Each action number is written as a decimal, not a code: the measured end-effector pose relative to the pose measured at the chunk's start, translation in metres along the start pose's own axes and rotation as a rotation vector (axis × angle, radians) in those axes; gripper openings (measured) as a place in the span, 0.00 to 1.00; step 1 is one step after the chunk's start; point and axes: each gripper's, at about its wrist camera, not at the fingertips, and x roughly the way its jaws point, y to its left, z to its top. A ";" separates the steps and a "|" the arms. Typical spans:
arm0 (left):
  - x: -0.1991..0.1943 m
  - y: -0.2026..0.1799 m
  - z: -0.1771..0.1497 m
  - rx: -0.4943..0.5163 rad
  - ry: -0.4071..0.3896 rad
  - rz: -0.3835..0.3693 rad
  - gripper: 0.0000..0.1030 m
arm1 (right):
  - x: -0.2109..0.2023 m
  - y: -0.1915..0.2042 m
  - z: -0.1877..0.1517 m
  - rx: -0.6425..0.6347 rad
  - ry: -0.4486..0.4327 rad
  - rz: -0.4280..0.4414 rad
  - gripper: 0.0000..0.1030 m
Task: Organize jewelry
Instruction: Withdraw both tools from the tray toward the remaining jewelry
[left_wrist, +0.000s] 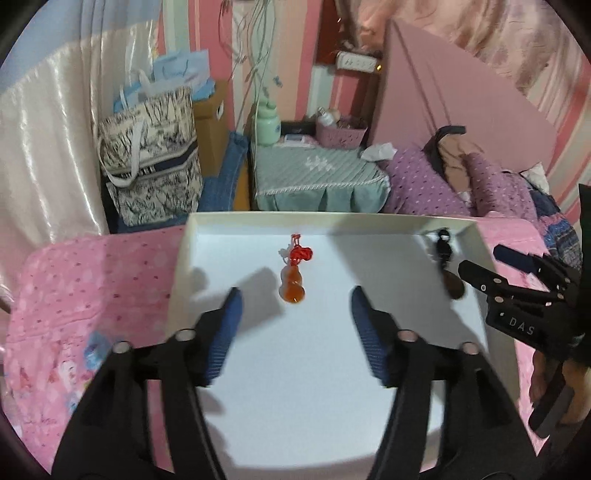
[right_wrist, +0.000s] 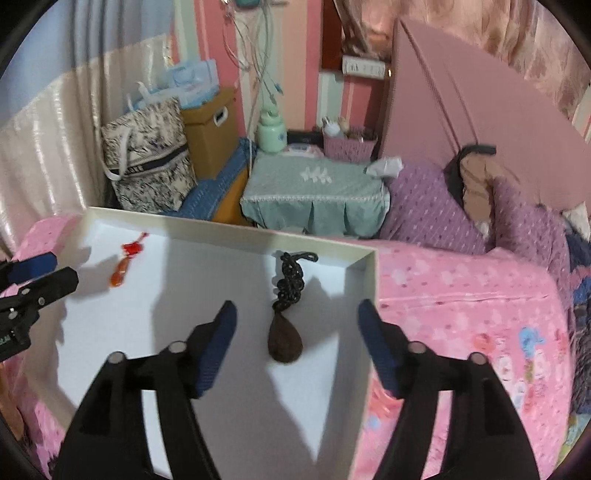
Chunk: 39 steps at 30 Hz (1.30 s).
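Both claws stood released, blue pads parted, nothing pinched. The left gripper (left_wrist: 295, 295) hung over the white tray (left_wrist: 177, 280), and the orange pendant (left_wrist: 292, 286) lay flat on the tray floor just beyond the gap between its pads, at about twelve o'clock from the tips. The right gripper (right_wrist: 297, 308) hung over the tray's right half. The dark pendant (right_wrist: 285, 338) lay between its open pads, untouched, near the tray's right wall.

Judgement: both pieces looked set down, so the step in hand was the let-go and withdrawal. To do it well, lift each claw straight up and back with the pads wide, so that no pad snags a cord and drags the piece. The dark cord ran toward twelve o'clock, into the tray's far right corner. The red knot also lay toward twelve o'clock from its gourd. Backing away toward six o'clock should therefore clear both.

Orange pendant: a small gourd shape, translucent amber-orange and glossy, with a red knotted cord (left_wrist: 301, 254) bunched at its top. It seemed smooth and hard, likely to slide on the tray.

Dark pendant: a brown teardrop with a dull, textured surface, hung on a thick black braided cord (right_wrist: 290, 280) ending in a loop.

The tray sat on a pink patterned bedspread (right_wrist: 461, 295). The two pieces lay well apart.
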 end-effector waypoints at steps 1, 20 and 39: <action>-0.010 -0.002 -0.003 0.011 -0.013 0.004 0.68 | -0.011 -0.001 -0.002 -0.011 -0.013 -0.007 0.72; -0.187 0.023 -0.124 0.066 -0.190 0.118 0.97 | -0.181 -0.020 -0.119 -0.009 -0.212 -0.176 0.85; -0.122 0.007 -0.190 0.010 -0.170 0.113 0.97 | -0.154 0.013 -0.192 0.054 -0.215 -0.097 0.85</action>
